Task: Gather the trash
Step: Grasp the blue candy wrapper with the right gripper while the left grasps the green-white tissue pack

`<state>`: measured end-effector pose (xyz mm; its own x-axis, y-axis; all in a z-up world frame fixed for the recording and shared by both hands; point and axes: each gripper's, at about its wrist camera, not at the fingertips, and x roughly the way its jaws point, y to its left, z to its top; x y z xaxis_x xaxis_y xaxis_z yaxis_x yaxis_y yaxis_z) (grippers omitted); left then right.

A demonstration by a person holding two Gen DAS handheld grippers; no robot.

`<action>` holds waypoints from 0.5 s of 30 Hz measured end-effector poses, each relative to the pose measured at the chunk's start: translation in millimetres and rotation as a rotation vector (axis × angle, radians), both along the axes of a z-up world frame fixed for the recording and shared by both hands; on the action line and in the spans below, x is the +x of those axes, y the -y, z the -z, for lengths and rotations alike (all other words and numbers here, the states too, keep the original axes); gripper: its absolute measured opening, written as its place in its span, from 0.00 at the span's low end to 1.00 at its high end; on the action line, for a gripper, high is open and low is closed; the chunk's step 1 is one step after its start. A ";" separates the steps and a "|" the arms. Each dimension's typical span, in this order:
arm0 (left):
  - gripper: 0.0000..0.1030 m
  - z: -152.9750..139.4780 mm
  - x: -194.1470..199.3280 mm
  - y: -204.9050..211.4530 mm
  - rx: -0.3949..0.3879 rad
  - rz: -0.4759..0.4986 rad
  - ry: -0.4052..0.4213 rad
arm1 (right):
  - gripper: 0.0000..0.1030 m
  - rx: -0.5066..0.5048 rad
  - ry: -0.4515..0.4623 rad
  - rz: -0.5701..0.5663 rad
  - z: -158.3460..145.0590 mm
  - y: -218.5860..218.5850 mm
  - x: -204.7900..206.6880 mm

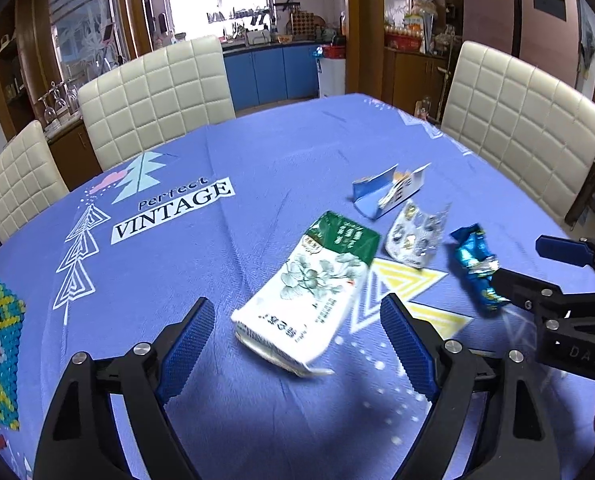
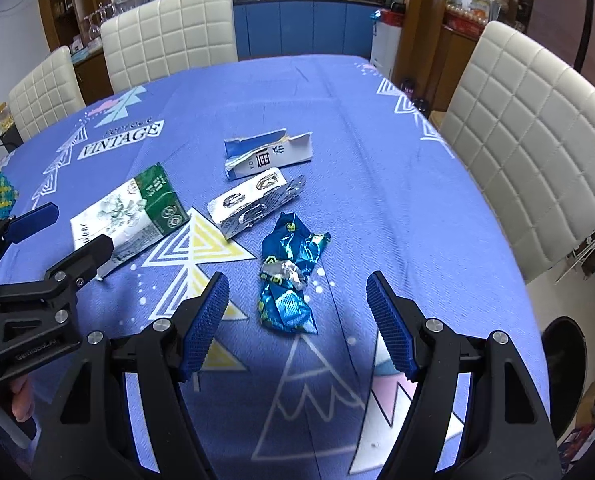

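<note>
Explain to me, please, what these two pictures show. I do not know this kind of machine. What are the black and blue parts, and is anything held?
There is no robot here: a person holds one hand-held tool in each hand, and each tool carries a camera looking along its two fingers. One picture comes from the left gripper, the other from the right gripper. The black arms with blue ribbed pads are those fingers.

On the blue printed tablecloth lie four pieces of trash: a flattened white and green carton, a torn blue and white paper box, a silver foil blister pack and a crumpled shiny blue wrapper.

Both grippers are open and hold nothing.
</note>
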<state>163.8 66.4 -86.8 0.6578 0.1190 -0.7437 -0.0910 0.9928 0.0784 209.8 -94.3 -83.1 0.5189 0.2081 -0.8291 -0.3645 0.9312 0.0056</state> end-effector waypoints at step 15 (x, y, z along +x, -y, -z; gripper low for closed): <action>0.80 34.5 38.4 0.5 0.000 0.044 -0.054 | 0.66 -0.023 -0.053 0.007 32.7 -7.8 27.7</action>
<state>202.2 65.9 -121.3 0.6212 0.0907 -0.7784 -0.0424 0.9957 0.0821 237.6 -86.5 -115.7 0.4751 0.1856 -0.8601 -0.3579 0.9338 0.0038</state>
